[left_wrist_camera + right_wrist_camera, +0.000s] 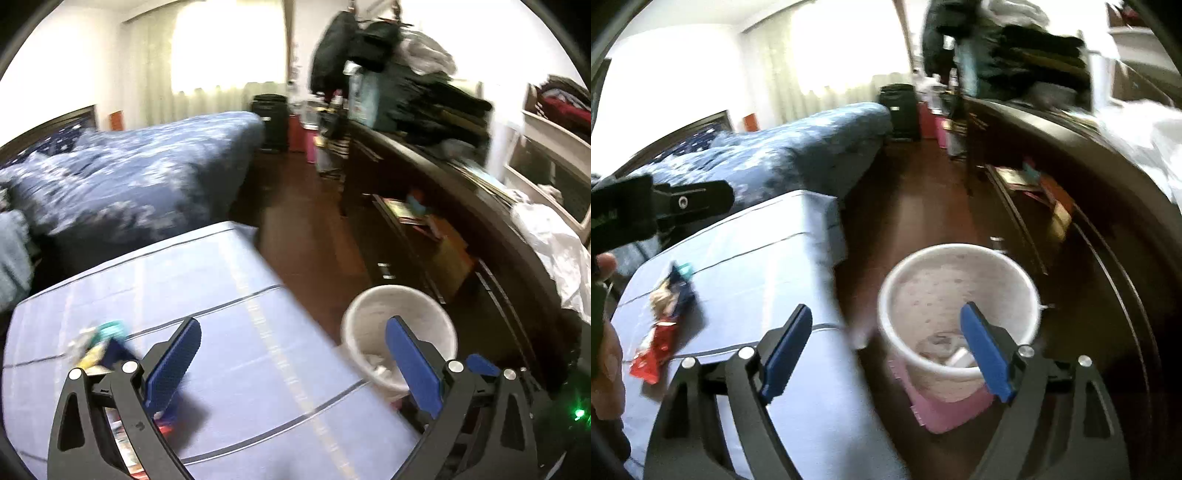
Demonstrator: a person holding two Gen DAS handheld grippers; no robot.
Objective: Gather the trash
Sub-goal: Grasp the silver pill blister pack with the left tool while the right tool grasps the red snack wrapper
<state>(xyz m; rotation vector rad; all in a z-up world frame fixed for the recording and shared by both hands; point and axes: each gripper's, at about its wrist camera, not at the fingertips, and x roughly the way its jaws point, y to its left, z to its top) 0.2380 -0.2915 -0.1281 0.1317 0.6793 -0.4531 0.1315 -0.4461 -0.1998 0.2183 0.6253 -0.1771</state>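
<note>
A white trash bucket (pixel 960 280) stands on the dark wood floor beside a table covered in a light blue cloth (pixel 757 266); white scraps lie in its bottom. It also shows in the left wrist view (pixel 400 321). Crumpled wrappers (pixel 674 291) and a red wrapper (pixel 655 350) lie on the cloth at the left; the wrapper pile also shows in the left wrist view (pixel 99 343). My right gripper (pixel 886 343) is open and empty, its right finger over the bucket. My left gripper (pixel 291 354) is open and empty above the table edge.
A bed with a blue floral duvet (pixel 122 173) lies behind the table. A dark dresser (pixel 480 229) with open drawers and piled clothes runs along the right. A pink mat (pixel 942 406) lies under the bucket. The left gripper's body (pixel 646 210) shows at the left.
</note>
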